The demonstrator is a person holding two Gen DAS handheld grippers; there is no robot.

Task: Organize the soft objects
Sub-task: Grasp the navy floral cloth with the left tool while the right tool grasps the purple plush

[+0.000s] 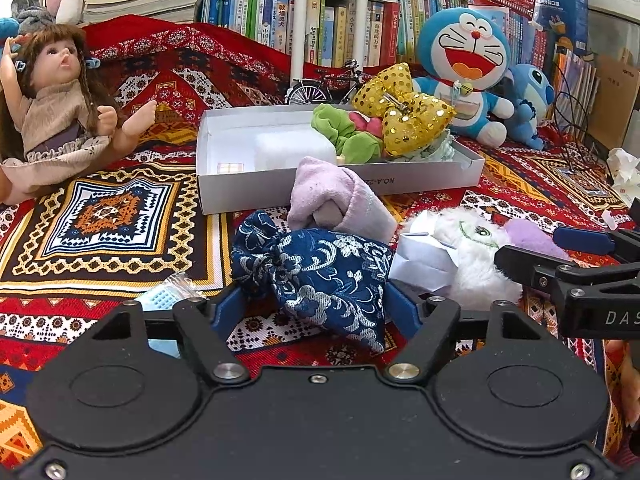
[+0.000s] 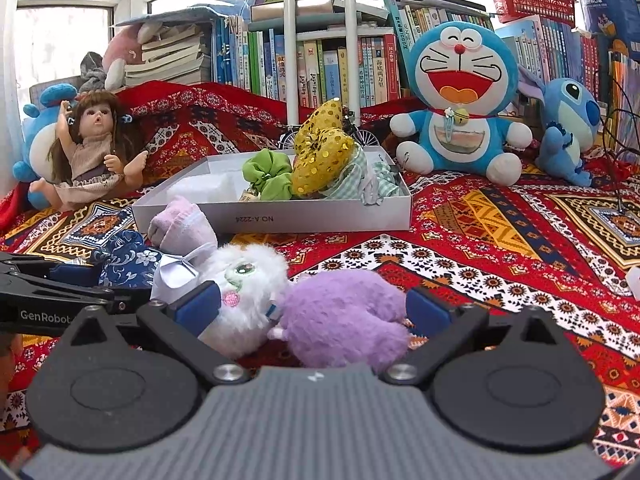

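Both claws are spread: left claw (image 1: 316,304) straddles the blue brocade pouch (image 1: 320,272), right claw (image 2: 312,308) the purple-and-white plush (image 2: 304,304). Close mid-body, then lift toward the white box (image 2: 280,212) at twelve o'clock.

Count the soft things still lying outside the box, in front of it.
3: pink cloth nearest the box, blue pouch left, white-purple plush right. More may be hidden.
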